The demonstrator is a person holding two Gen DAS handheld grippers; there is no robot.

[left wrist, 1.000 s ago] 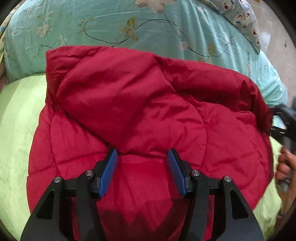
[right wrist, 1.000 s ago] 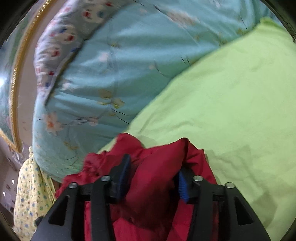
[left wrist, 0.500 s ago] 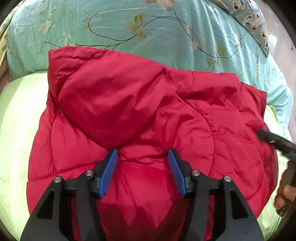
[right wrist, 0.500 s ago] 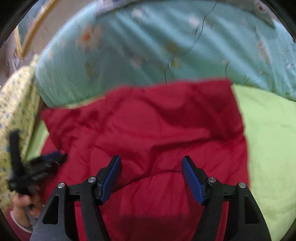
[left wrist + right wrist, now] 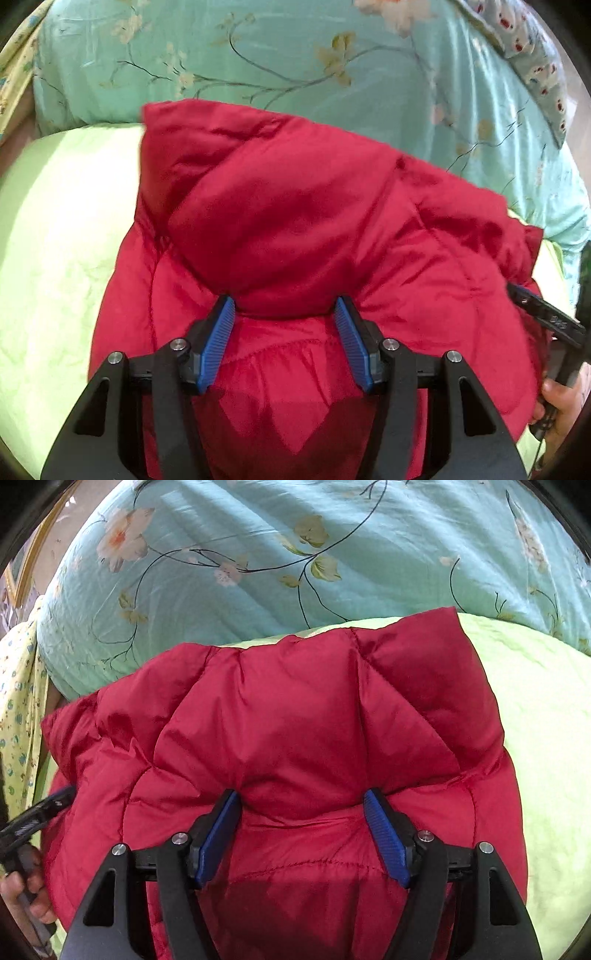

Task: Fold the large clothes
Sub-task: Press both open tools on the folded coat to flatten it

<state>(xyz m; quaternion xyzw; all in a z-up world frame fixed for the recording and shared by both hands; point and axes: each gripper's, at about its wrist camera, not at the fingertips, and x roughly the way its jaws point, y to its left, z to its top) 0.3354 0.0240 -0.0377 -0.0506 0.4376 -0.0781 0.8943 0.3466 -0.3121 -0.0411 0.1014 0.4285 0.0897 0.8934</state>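
A red puffer jacket (image 5: 295,229) lies folded in a thick bundle on the green bedsheet (image 5: 55,240). It also fills the right wrist view (image 5: 303,731). My left gripper (image 5: 284,306) is open above the jacket's near part, holding nothing. My right gripper (image 5: 303,799) is open above the jacket too, holding nothing. The right gripper's black tip (image 5: 543,314) shows at the jacket's right edge in the left wrist view. The left gripper's tip (image 5: 40,808) shows at the jacket's left edge in the right wrist view.
A teal floral quilt (image 5: 295,55) is piled behind the jacket, also in the right wrist view (image 5: 295,546). A patterned pillow (image 5: 535,48) lies at the far right. Yellow patterned fabric (image 5: 18,701) hangs at the left. Green sheet (image 5: 546,738) extends right of the jacket.
One second ago my right gripper was shut on a fold of the jacket; it let go, opened and swung to face the folded jacket. The left gripper shifted slightly.
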